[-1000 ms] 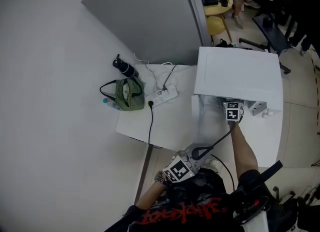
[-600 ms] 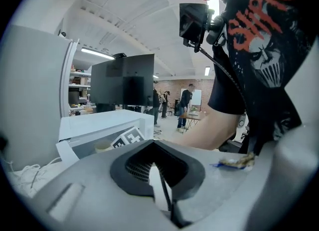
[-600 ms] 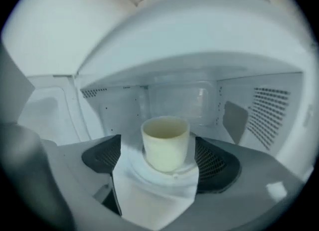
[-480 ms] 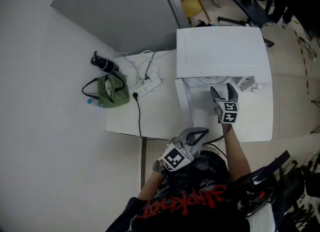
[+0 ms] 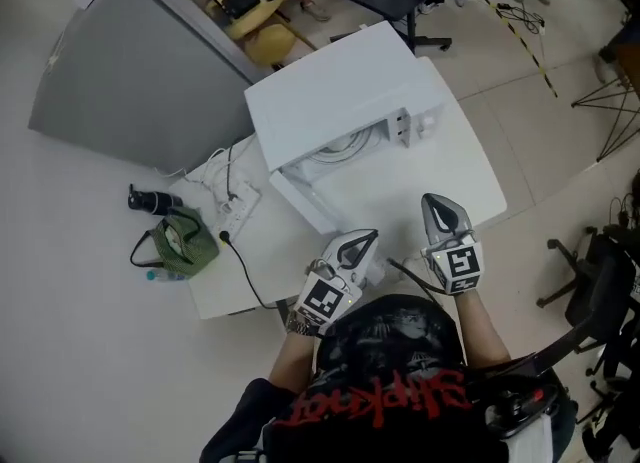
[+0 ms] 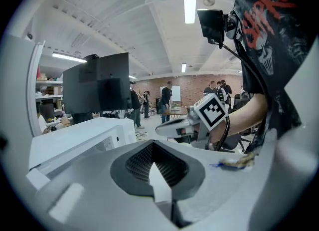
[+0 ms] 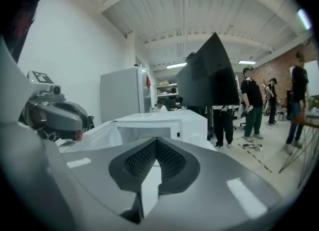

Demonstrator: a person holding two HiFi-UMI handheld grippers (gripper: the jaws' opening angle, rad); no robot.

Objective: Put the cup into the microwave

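The white microwave (image 5: 335, 101) stands on the white table (image 5: 470, 176) with its door (image 5: 300, 201) swung open to the left. A pale round shape lies in the cavity (image 5: 345, 143); I cannot make out the cup itself. My right gripper (image 5: 445, 213) is drawn back near my body, clear of the microwave, shut with nothing in it. My left gripper (image 5: 360, 243) hovers beside it at the table's near edge, also shut and empty. In the right gripper view the open cavity (image 7: 144, 132) lies straight ahead.
A green bag (image 5: 180, 246), a black bottle (image 5: 150, 198) and a power strip (image 5: 240, 209) with cables lie at the table's left end. A grey cabinet (image 5: 130, 71) stands behind. Chairs and people are farther off in the room.
My right gripper has pulled back out of the microwave's mouth toward my body and its jaws have closed. The left gripper shifted slightly. The head view has swung round.
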